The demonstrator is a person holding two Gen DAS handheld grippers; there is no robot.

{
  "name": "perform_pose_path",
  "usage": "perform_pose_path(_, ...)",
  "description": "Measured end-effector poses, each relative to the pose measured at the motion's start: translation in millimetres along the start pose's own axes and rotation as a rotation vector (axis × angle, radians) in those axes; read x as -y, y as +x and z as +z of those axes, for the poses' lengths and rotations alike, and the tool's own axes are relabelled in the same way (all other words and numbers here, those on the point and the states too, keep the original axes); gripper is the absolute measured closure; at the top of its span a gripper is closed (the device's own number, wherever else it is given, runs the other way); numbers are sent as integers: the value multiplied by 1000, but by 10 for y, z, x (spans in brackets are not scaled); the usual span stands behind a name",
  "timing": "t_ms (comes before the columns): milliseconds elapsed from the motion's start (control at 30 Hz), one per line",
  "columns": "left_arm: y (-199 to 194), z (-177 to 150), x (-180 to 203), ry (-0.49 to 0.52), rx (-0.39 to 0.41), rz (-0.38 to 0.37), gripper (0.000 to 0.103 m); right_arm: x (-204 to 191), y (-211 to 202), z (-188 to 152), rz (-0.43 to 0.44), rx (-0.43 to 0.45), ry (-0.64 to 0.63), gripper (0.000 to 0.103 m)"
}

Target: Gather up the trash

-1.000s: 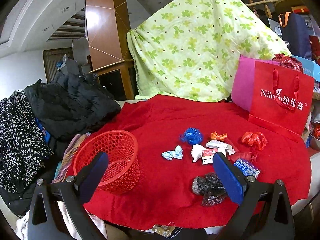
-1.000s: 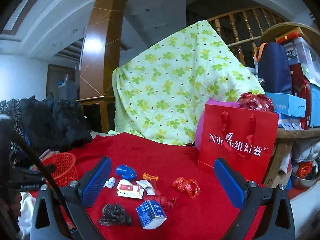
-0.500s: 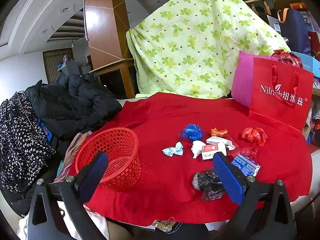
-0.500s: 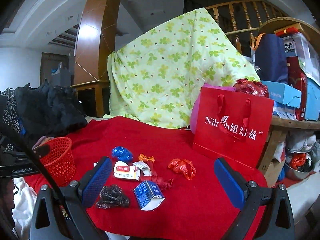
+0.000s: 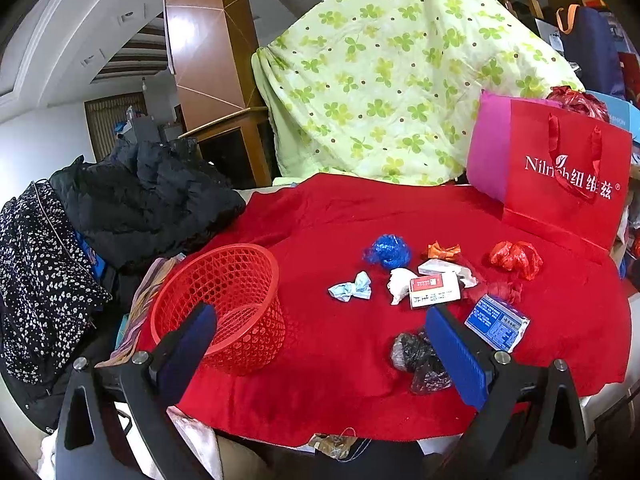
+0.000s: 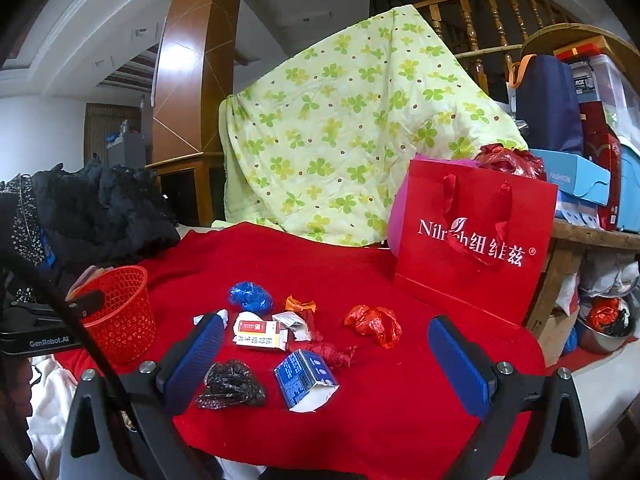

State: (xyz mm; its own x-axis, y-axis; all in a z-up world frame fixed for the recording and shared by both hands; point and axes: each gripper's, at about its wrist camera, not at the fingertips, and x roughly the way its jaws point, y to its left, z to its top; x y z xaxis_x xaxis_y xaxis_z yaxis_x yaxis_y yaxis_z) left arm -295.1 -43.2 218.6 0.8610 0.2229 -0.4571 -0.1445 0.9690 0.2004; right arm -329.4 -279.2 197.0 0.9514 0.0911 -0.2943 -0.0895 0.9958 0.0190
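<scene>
So far nothing has gone into the red basket (image 5: 224,300): it sits empty at the left edge of the red cloth (image 5: 400,208), and every scrap lies loose to the right of it, just as it did a second ago. What has changed is the view from the right gripper (image 6: 324,352), which has come lower and nearer the litter; the black plastic wad (image 6: 232,384) and the blue carton (image 6: 304,376), on the side of the pile farthest from the basket, now fill the space between its pads. I take that as the start of a first pick, likely one of those two.

Its jaws stand wide apart and grip nothing; it hangs over the near edge of the cloth, pointing slightly down at the pile. The left gripper (image 5: 320,344) has barely shifted. It too is spread wide and empty, held level, with one pad in front of the basket wall and the other over the black wad.

Between the basket and the red gift bag (image 5: 560,184) lie the rest: a pale blue wrapper (image 5: 352,288) nearest the basket, then a blue plastic ball (image 5: 386,250), a white crumple (image 5: 400,284), a red-and-white box (image 5: 434,290), an orange wrapper (image 5: 442,250) and a red plastic scrap (image 5: 516,258) closest to the bag.
</scene>
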Motion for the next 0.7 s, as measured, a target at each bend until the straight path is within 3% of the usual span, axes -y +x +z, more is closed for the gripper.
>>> perform_pose_path(400, 251, -106, 98, 22, -53, -16, 0, 49, 257, -140, 14, -61, 15, 0)
perform_pose_path(700, 837, -372, 93, 5, -200, -78, 0, 145, 846, -429, 17, -214, 16, 0)
